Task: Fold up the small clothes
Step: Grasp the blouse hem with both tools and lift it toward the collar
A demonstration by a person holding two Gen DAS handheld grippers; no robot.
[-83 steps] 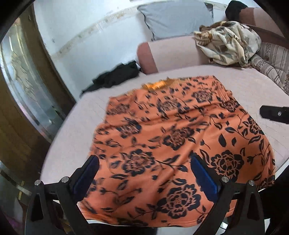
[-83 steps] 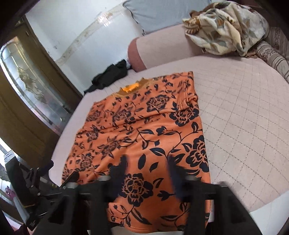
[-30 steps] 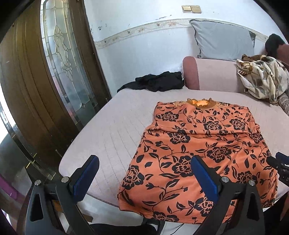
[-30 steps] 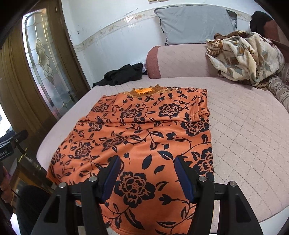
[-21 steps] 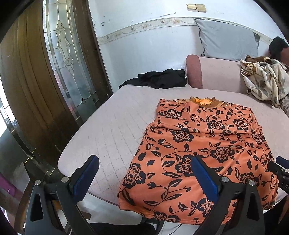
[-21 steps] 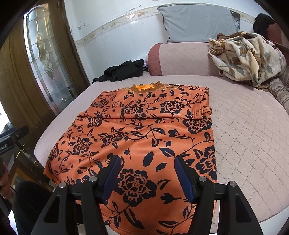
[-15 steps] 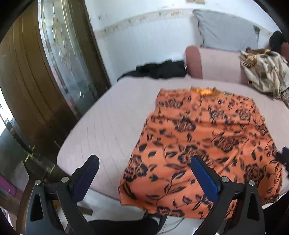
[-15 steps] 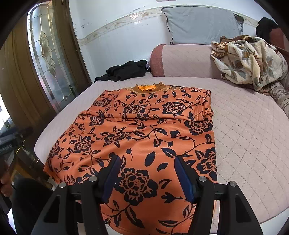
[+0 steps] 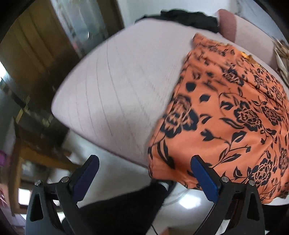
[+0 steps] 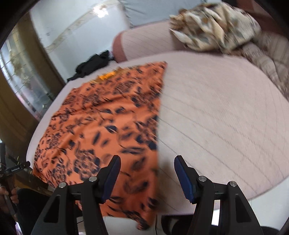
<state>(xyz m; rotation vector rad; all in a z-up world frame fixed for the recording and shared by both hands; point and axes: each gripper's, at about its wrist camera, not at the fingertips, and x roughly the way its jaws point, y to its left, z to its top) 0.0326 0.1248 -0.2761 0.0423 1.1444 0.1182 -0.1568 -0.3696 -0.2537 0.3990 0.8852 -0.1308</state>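
Since the earlier frames, both tongs have swung apart and dropped toward the near edge of the bed (image 10: pixel 225 101): the left tongs (image 9: pixel 144 168) have shifted off the orange garment (image 9: pixel 234 117) toward its left hem corner, and the right tongs (image 10: pixel 147 171) have shifted toward its right edge. Both views are motion-blurred.

The orange garment, printed with dark flowers, lies spread flat on the pink quilted bed. Its neckline points toward the far side of the bed and its hem hangs over the near edge.

The left tongs are open, with the blue pads wide apart and nothing between them. They sit in front of the near edge of the bed, and the garment's lower left corner shows between the fingers, closer to the right finger. Whether a pad touches the cloth cannot be determined.

The right tongs are also open and empty. The garment's right edge runs up between the two fingers, with cloth behind the left finger and bare bed behind the right finger.

A black garment (image 10: pixel 92 65) lies at the far left of the bed. A patterned blanket (image 10: pixel 213 23) is heaped at the far right, beside a grey pillow (image 10: pixel 140 9) against the wall.
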